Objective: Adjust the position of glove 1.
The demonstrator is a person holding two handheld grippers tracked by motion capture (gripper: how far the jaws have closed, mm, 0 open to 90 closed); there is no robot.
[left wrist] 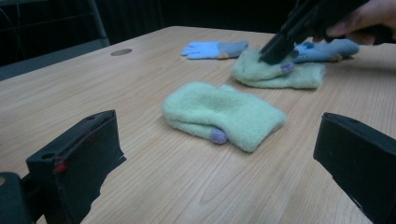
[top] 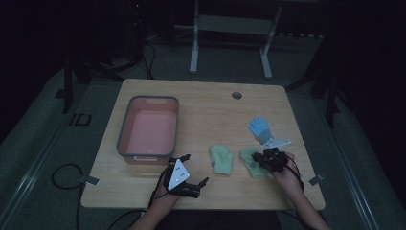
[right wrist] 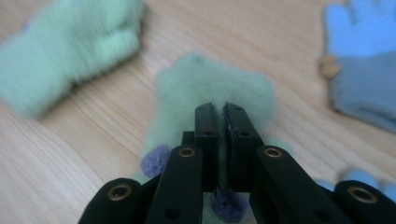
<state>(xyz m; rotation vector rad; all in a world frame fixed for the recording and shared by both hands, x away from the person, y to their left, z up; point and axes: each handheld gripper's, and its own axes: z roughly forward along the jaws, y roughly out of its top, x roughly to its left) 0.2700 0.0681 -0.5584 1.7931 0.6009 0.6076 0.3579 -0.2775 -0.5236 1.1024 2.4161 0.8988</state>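
The right claw (right wrist: 223, 112) is clamped on the green mitten (right wrist: 210, 88) lying on the surface (top: 206, 103), while the left claw (left wrist: 219, 154) gapes apart near its twin (left wrist: 222, 114).

Open tabletop (top: 206, 103) is left between the pink tub (top: 148, 125) and the mittens. The stretch from the near green mitten (left wrist: 222, 114) to the far green mitten (left wrist: 275, 73) is narrow; beyond, passage is blocked by blue gloves (left wrist: 212, 48).

The left claw (top: 189, 168) is black with a grey three-cornered plate and trailing cable; the right claw (right wrist: 222, 116) has flat black jaws with brass-ringed screw holes.
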